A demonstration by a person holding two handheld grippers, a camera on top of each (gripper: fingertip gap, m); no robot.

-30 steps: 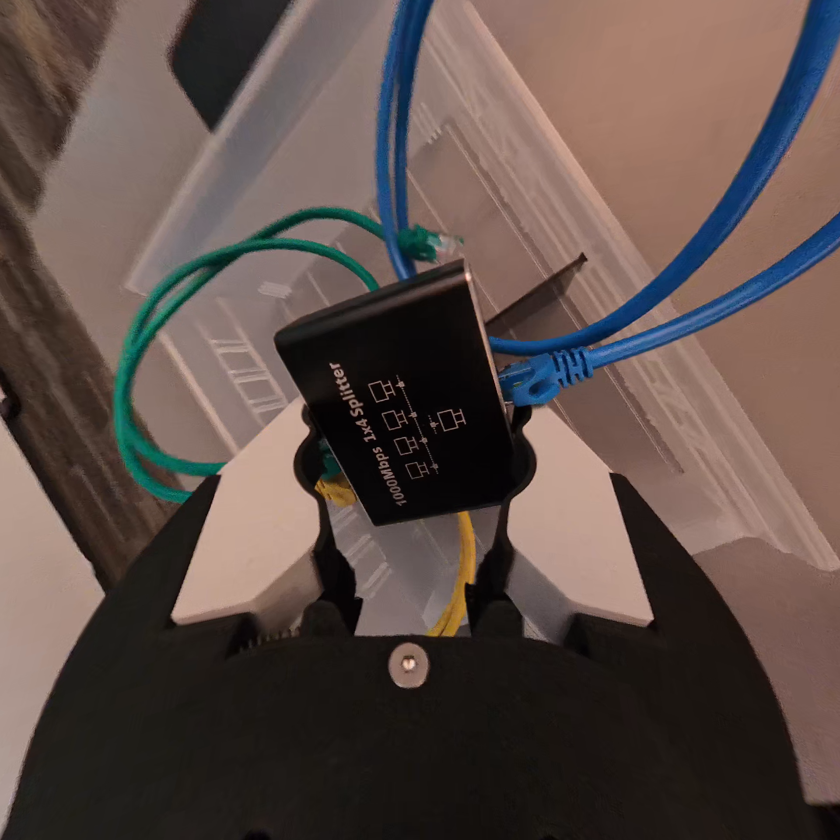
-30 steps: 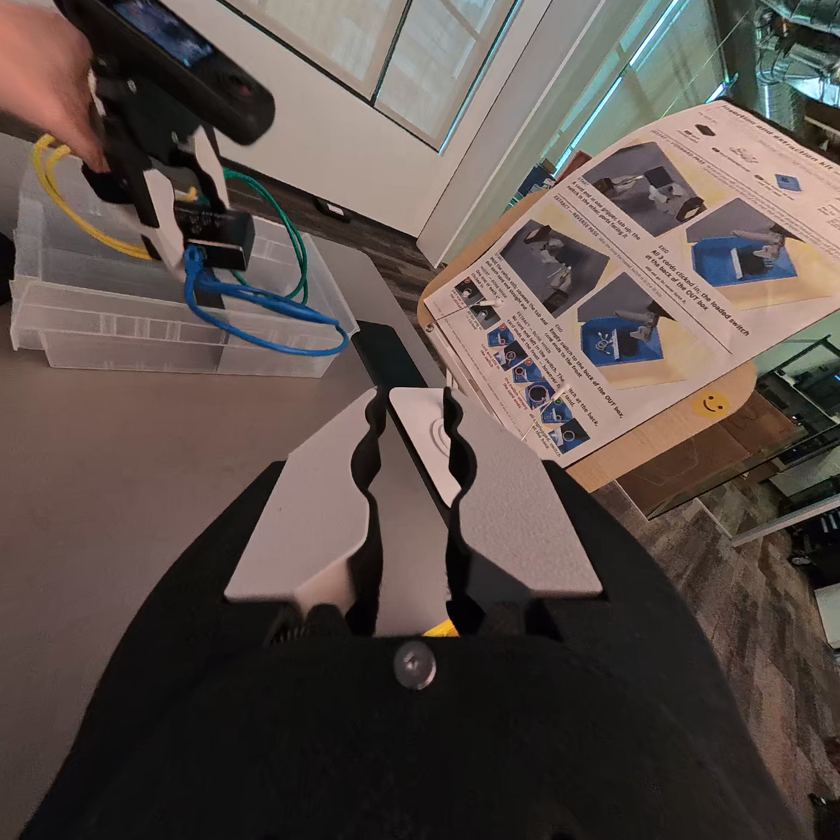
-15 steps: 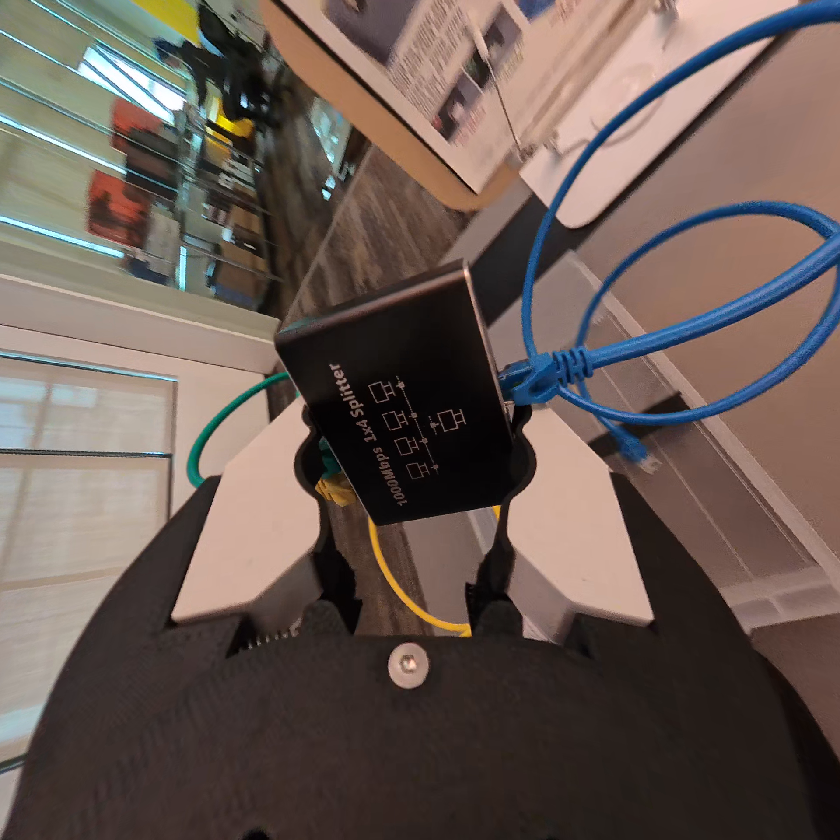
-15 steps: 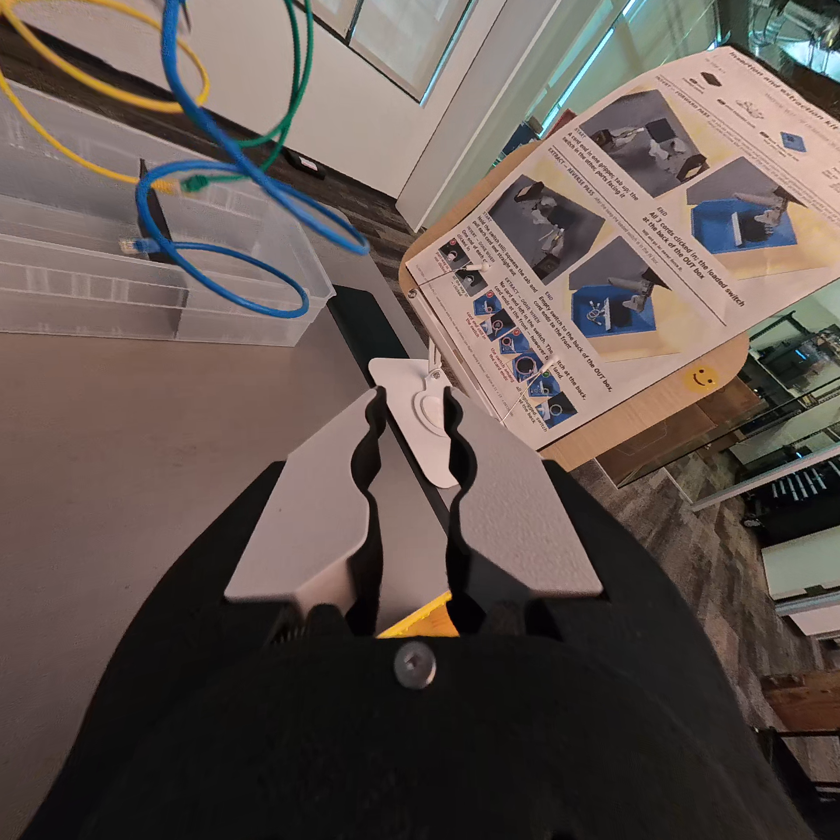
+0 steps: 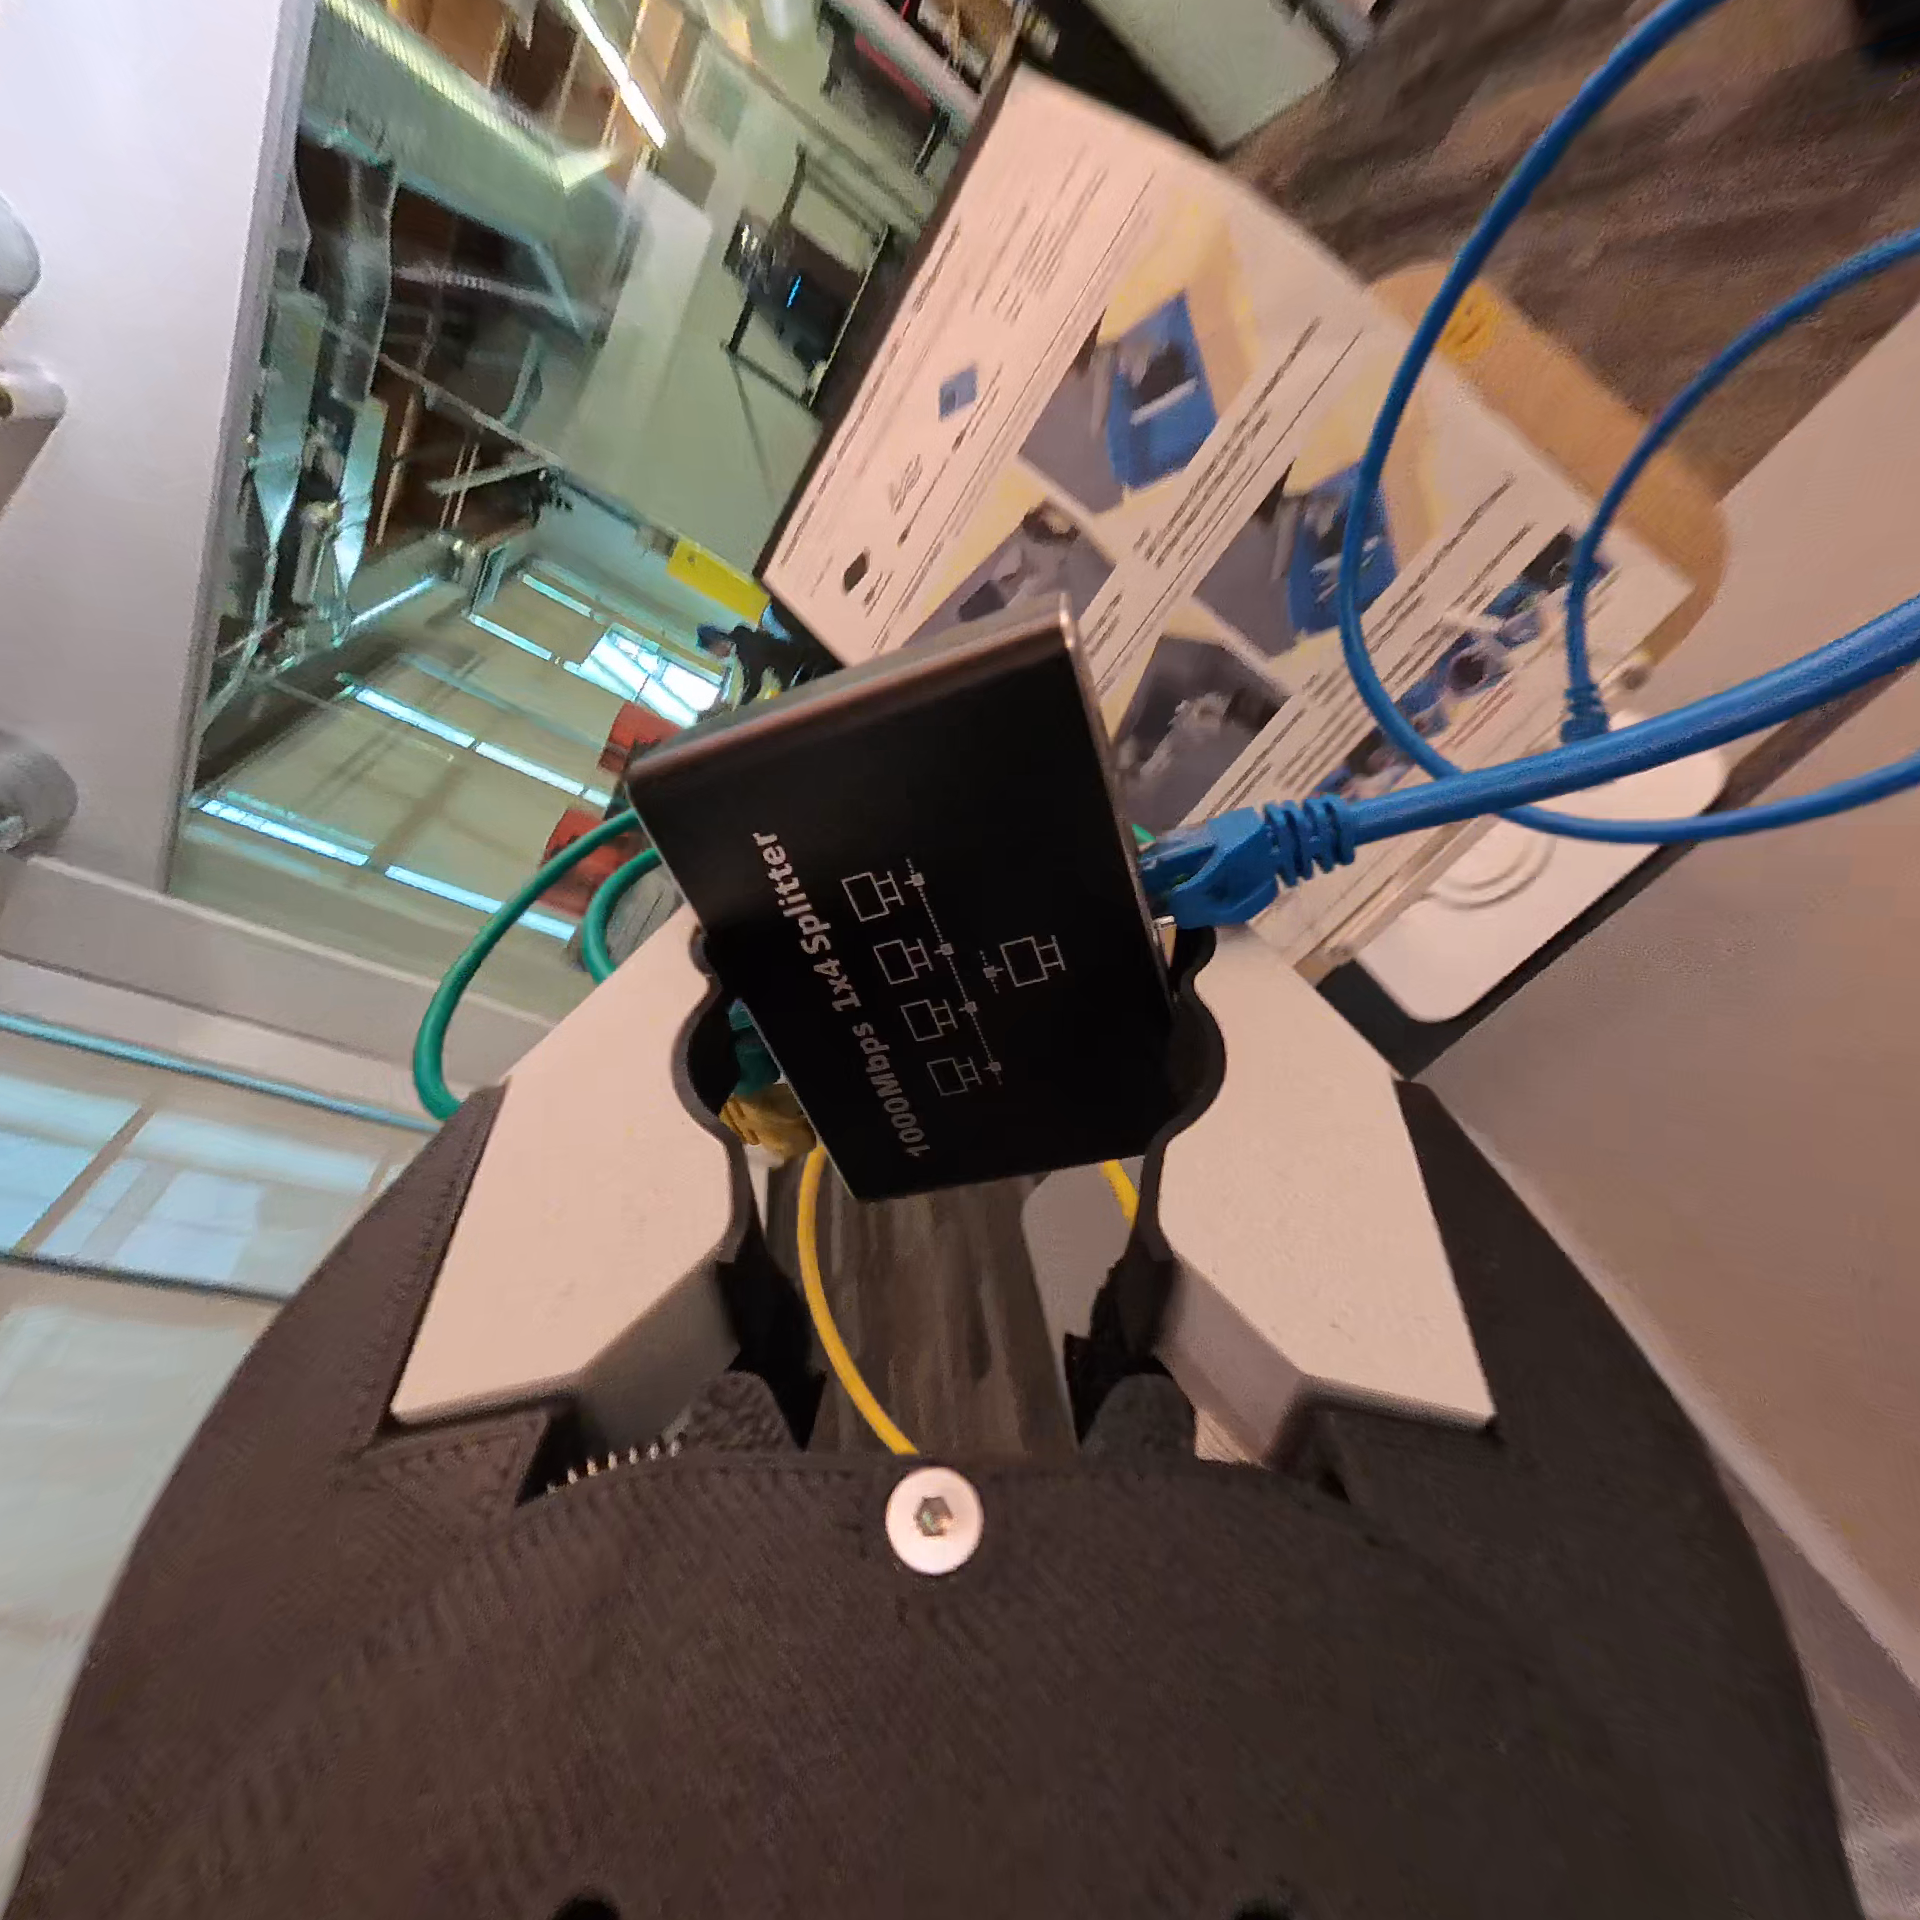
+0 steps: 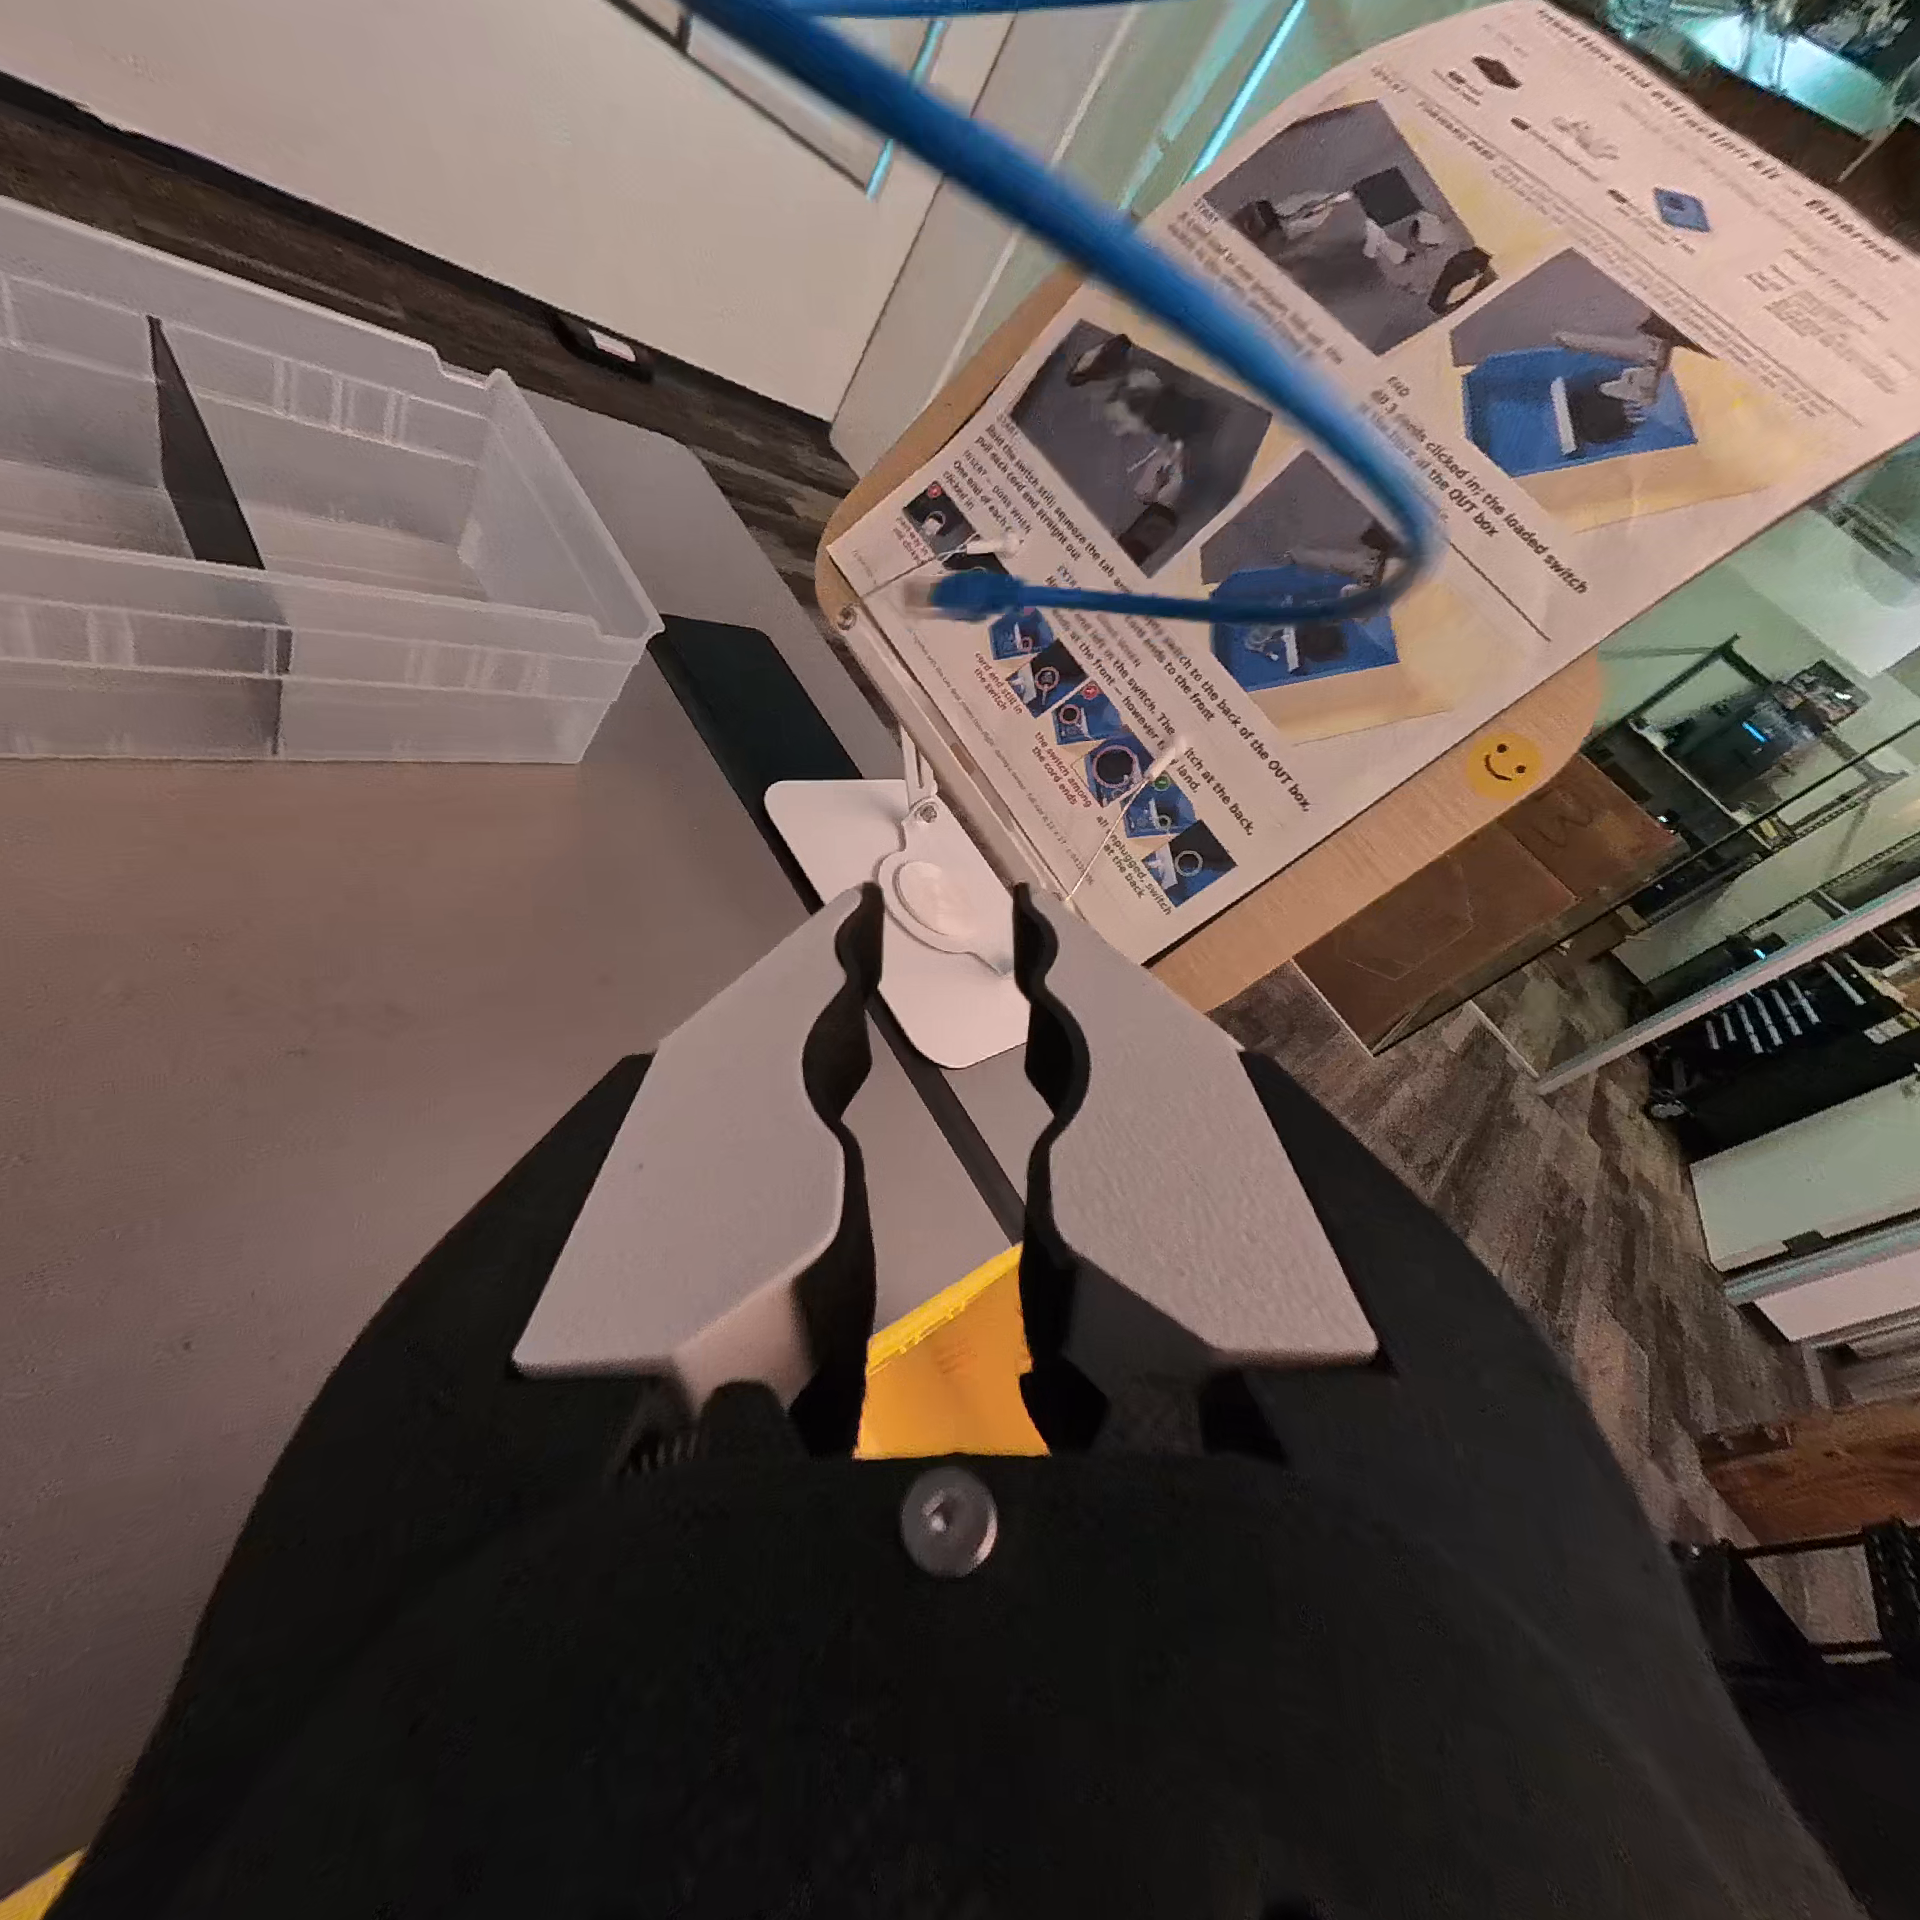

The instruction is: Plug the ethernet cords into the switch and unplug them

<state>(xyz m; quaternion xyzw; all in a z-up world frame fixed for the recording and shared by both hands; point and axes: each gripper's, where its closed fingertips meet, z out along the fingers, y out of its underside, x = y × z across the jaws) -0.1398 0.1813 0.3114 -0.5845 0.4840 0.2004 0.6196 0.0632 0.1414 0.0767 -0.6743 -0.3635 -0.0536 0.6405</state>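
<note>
Black switch (image 5: 914, 935) stays clamped in the left tool (image 5: 940, 1029), apparently lifted higher; right tool (image 6: 940, 935) narrow, empty.

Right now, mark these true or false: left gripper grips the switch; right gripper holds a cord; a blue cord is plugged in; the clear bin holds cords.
1. The left gripper grips the black switch. True.
2. The right gripper holds a cord. False: it holds nothing, jaws apart.
3. A blue cord is plugged into the switch. True.
4. The clear plastic bin holds cords. False: none show inside.
</note>
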